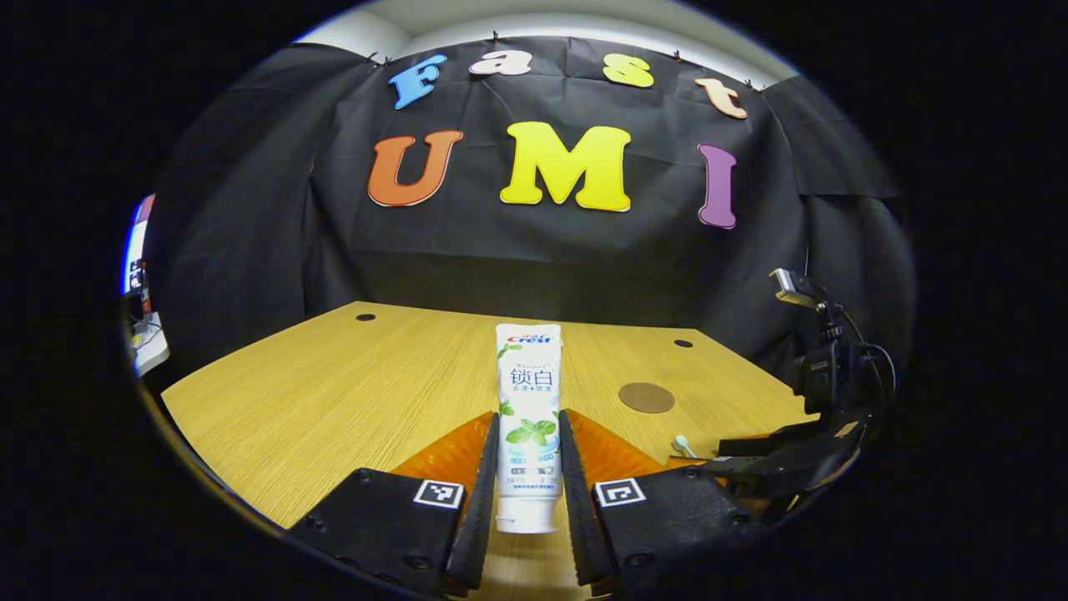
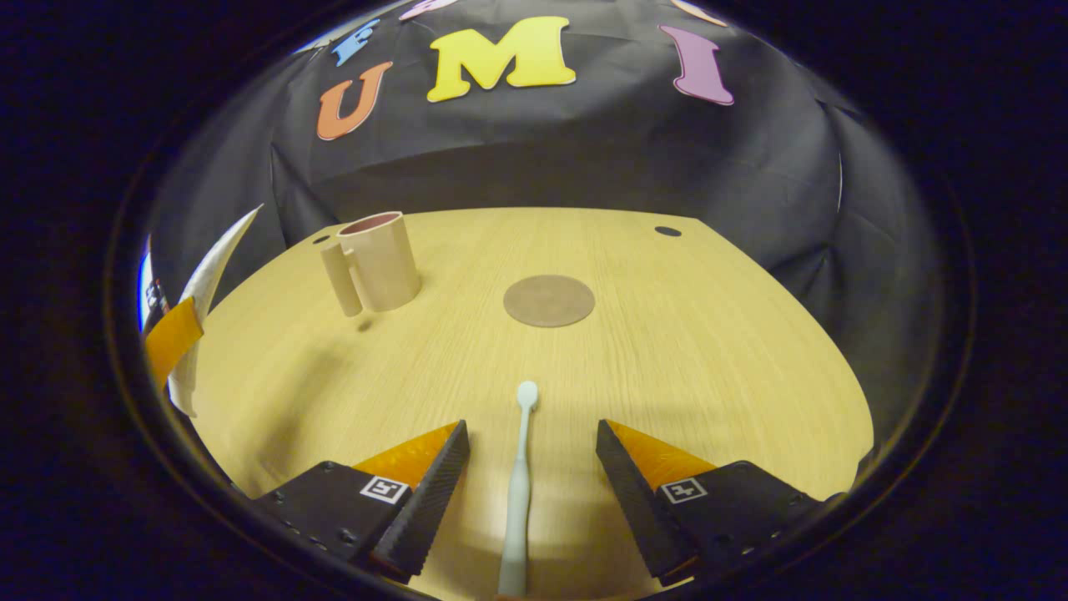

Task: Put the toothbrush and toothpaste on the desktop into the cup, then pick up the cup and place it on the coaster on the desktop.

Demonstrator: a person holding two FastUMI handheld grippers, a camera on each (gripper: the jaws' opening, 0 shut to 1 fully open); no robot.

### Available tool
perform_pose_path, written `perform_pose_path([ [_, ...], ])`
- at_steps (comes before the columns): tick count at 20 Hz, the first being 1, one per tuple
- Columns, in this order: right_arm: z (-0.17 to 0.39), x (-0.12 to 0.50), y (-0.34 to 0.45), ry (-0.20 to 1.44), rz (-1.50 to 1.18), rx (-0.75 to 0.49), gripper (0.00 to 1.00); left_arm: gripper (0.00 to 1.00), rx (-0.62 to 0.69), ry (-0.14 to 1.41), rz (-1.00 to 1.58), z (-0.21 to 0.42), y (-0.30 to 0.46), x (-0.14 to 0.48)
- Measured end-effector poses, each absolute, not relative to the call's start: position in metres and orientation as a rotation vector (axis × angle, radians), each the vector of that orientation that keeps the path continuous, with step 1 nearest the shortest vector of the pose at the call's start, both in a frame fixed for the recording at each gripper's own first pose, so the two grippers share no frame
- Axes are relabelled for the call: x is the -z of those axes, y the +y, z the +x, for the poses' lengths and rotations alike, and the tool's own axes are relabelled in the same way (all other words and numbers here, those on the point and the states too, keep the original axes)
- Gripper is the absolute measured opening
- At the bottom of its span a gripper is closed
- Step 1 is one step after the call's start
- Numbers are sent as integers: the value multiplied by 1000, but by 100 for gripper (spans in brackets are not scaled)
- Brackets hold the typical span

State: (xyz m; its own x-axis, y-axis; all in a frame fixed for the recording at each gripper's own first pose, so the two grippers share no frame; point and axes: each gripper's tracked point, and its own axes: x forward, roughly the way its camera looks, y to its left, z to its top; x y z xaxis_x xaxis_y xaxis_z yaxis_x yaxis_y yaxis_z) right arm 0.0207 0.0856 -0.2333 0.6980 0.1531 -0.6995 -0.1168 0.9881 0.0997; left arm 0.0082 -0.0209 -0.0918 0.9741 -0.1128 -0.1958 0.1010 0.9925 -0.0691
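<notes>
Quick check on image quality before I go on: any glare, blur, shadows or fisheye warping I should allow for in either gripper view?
Left gripper view: sharp, evenly lit; the toothpaste between the fingers reads crisp, and the desktop edge bows from the fisheye. Right gripper view: the toothbrush and coaster are clear; soft shadows lie beside the cup; the far edge curves strongly; no harsh glare.

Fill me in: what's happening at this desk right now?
A person works two handheld tongs. The left tongs are shut on the toothpaste tube, held upright above the desk. The right tongs are open, straddling the toothbrush, which lies flat on the desk, not yet gripped. The cup stands at the far left with nothing visibly sticking out of it, apart from the round coaster, which is bare.
</notes>
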Motion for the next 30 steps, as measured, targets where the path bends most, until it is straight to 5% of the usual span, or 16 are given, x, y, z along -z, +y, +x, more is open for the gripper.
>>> perform_pose_path([
  [3,22,234,85,779,48,-152,93,43,100,200,-59,7,-18,91],
  [5,22,235,84,781,51,-146,81,43,97,201,-66,9,-17,91],
  [7,23,237,78,786,72,-117,60,43,93,209,-68,10,-16,93],
  [8,23,238,77,789,79,-111,34,43,84,213,-68,9,-14,95],
  [9,25,238,76,790,81,-111,27,43,82,218,-69,10,-13,97],
  [10,24,239,76,789,84,-109,9,43,83,224,-72,10,-14,98],
  [11,23,239,76,790,75,-110,5,43,84,229,-76,10,-15,100],
  [19,27,217,77,714,113,-138,0,43,79,226,-76,14,-11,105],
  [30,4,88,70,300,116,-197,0,43,78,189,-92,9,-16,89],
])
